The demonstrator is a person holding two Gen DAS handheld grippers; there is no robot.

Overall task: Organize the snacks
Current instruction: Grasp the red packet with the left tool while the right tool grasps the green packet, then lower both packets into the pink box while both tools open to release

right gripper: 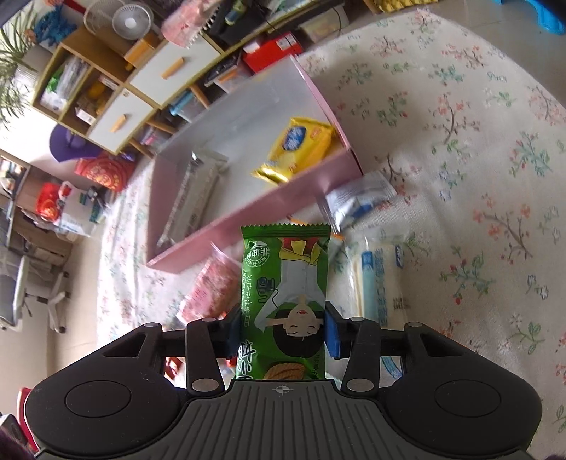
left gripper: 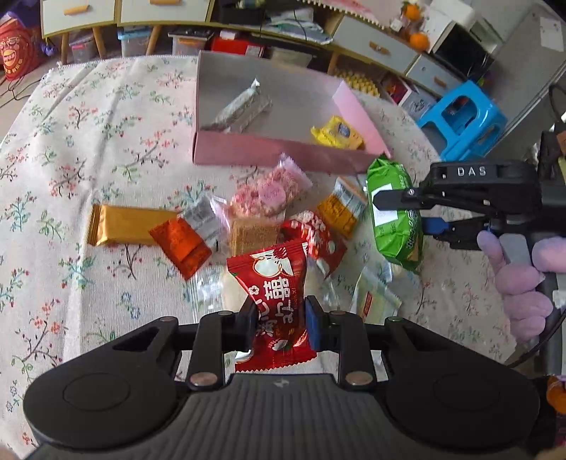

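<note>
Crinkly foil packets dominate: the left tool [left gripper: 277,318] is clamped on a glossy red snack packet [left gripper: 274,283] above the heap on the floral-clothed worktop [left gripper: 106,141]. The right tool [right gripper: 283,329], reaching in from the side, grips a green snack packet [right gripper: 284,279]. The shallow pink box [left gripper: 276,155] holds a yellow packet [left gripper: 336,132] and a silver wrapper [left gripper: 240,106].

Place: lived-in home room
Signs: floral cloth on desk [left gripper: 106,116], drawer cabinets [right gripper: 116,92], fan [right gripper: 130,22], blue stool [left gripper: 463,120]
</note>
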